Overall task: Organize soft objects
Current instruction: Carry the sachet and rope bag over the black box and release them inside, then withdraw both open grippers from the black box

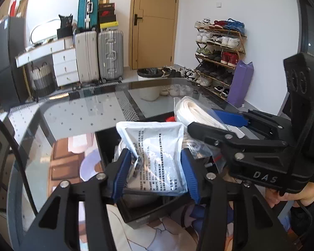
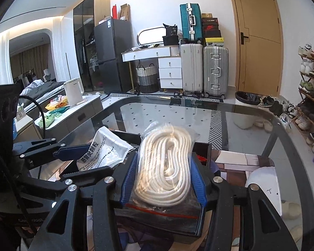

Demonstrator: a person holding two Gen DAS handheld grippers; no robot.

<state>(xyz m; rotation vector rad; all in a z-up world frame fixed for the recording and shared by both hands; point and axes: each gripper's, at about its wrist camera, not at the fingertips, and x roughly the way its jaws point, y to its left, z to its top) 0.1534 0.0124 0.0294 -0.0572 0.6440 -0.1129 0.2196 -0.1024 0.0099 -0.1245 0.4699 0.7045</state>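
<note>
Left wrist: left gripper [image 1: 157, 167] pinches white pouch [image 1: 157, 156]; right gripper [image 2: 163, 179] pinches bagged rope [image 2: 167, 167].

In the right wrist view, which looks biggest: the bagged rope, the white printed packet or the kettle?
1. Bagged rope, though it sits nearest the camera.
2. White printed packet.
3. Kettle, far off, so its true size is unsure.

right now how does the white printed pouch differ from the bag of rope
The white printed pouch is opaque, flat and covered in black text; the bag of rope is clear plastic showing thick cream coils, and bulkier. The pouch sits between the left gripper fingers; the rope bag sits between the right gripper fingers. Both are soft sealed packs over the black box on the glass table.
</note>
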